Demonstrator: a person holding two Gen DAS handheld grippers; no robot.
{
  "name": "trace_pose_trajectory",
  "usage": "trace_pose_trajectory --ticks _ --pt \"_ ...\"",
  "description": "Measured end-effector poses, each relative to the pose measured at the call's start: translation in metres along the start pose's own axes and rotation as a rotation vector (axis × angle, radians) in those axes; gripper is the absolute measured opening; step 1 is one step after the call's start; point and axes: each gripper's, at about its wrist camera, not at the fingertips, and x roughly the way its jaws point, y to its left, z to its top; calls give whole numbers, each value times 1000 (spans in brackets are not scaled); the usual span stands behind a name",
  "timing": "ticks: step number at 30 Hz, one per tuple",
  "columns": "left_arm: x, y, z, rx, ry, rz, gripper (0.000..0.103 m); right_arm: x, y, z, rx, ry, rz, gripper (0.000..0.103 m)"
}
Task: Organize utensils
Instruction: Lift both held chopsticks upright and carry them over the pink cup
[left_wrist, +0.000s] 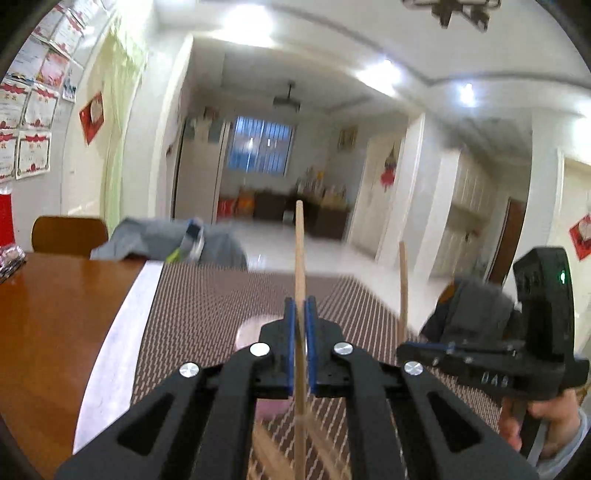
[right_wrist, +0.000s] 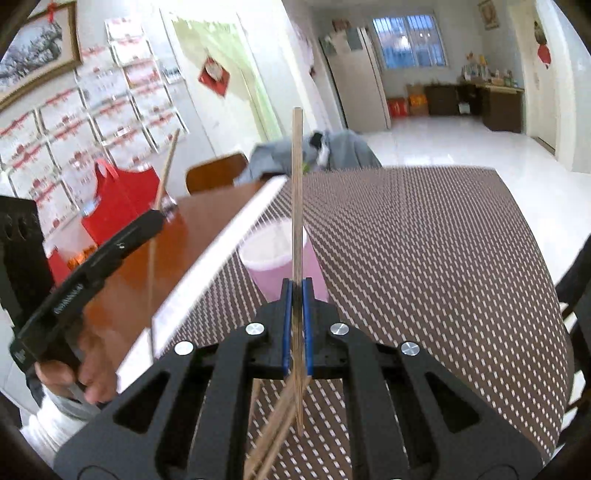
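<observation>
Both grippers, left (left_wrist: 300, 314) and right (right_wrist: 296, 291), have jaws clamped on a chopstick (left_wrist: 299, 251) each. The pink cup (right_wrist: 273, 254) sits half hidden behind the right one. Loose chopsticks (right_wrist: 273, 443) below blur together on the table (right_wrist: 424, 258).

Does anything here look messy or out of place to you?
A grey garment lies bunched at the table's far edge, and loose chopsticks sit scattered beside the pink cup rather than inside it.

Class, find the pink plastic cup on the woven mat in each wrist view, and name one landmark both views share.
Left wrist view: pink plastic cup sits low centre, mostly hidden behind the left gripper.
Right wrist view: cup sits centre, just beyond the right gripper.
Shared landmark: barred blue window.
</observation>
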Motion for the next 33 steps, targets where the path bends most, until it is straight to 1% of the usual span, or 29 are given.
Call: trace_pose_trajectory --ticks 3,5,6,9,13,15,20,23,26,28,33 --pt "8 -6 14 16 -125 31 6 0 6 16 -6 -56 14 6" --pt "10 -6 19 4 -186 19 6 3 10 25 -12 -96 15 6" --pt "12 -7 22 -7 -237 25 6 3 12 30 -14 -124 13 6" --pt "20 -6 28 -20 -312 37 6 5 20 32 -20 -188 3 6" --pt "31 -3 36 -45 -367 33 6 9 29 43 -27 -273 1 6" --pt "39 -2 37 -53 -395 38 6 15 36 49 -33 -295 4 6" --pt "53 10 37 -70 -441 62 6 27 46 57 -52 -364 -19 6" --pt "59 19 31 -91 -441 70 6 36 43 59 -29 -389 -16 6" --pt "68 26 25 -103 -432 76 6 46 38 60 -8 -382 -17 6" --pt "72 29 22 -104 -432 94 6 52 36 58 -6 -369 -21 6" --pt "80 38 14 -109 -432 112 6 66 33 49 -4 -321 -19 6"
